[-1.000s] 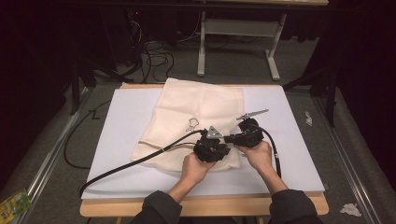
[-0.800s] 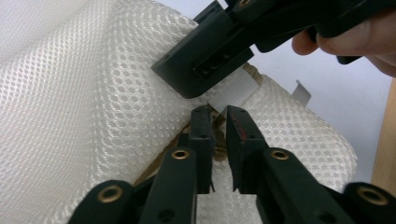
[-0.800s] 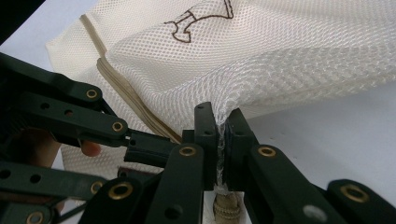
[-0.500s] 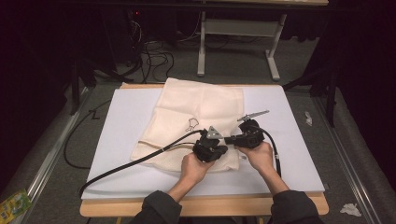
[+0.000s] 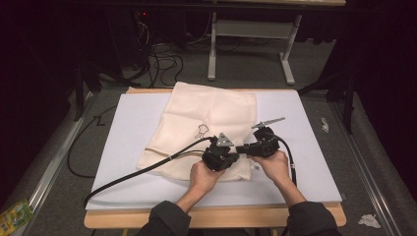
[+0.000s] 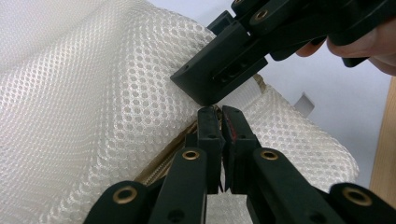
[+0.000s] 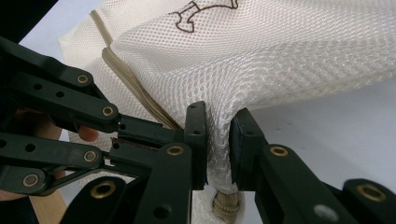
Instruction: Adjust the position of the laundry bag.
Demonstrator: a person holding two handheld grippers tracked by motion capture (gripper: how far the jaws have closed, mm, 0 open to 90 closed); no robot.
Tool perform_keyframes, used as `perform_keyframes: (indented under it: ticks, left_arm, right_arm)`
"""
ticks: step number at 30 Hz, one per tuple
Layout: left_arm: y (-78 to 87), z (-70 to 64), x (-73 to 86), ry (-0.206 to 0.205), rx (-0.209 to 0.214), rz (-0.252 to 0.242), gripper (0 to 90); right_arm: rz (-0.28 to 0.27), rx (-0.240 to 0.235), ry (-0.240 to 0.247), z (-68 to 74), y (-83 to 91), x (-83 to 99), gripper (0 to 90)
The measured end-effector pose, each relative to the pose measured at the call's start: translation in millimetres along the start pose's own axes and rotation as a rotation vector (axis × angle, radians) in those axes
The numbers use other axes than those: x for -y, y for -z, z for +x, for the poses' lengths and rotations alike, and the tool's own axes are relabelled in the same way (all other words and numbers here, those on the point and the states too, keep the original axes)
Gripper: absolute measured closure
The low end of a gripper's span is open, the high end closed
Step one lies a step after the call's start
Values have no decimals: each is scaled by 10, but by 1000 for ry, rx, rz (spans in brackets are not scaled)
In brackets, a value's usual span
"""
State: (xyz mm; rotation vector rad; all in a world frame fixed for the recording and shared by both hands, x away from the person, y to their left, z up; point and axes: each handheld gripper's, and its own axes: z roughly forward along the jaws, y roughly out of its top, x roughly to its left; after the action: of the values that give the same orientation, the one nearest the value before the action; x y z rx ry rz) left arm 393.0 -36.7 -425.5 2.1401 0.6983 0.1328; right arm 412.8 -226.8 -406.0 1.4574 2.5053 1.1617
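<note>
Meanwhile nothing has shifted since a second ago: on the table (image 5: 123, 147), the left gripper (image 6: 219, 122) pinches the mesh bag's (image 5: 211, 118) zipper, the right gripper (image 7: 218, 126) clamps its mesh, unzipping not begun.

Mesh bag (image 5: 211, 120): cream-white, fine honeycomb weave; tan zipper band (image 7: 135, 88) along its edge; small dark-brown outline print (image 7: 196, 11) beyond the right hand-held gripper (image 7: 218, 123). Both hand-held grippers black, brass-coloured rivets; left hand-held gripper (image 6: 220, 116) has a reddish pad face. Bench (image 5: 123, 132) top white, wooden edge pale tan.
</note>
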Motion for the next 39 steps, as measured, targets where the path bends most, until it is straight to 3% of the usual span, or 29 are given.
perform_keyframes:
  ticks: [5, 25, 33, 39]
  left_arm:
    - [18, 15, 15, 4, -5, -1, 875]
    - [139, 84, 47, 13, -33, 2, 875]
    - [276, 187, 106, 32, -64, -4, 875]
    - [312, 207, 139, 32, -64, -4, 875]
  right_arm:
    - [17, 14, 31, 33, -9, -7, 874]
    - [35, 29, 66, 31, 26, -2, 885]
    - [36, 44, 73, 15, 35, 8, 886]
    - [38, 49, 73, 6, 29, 15, 886]
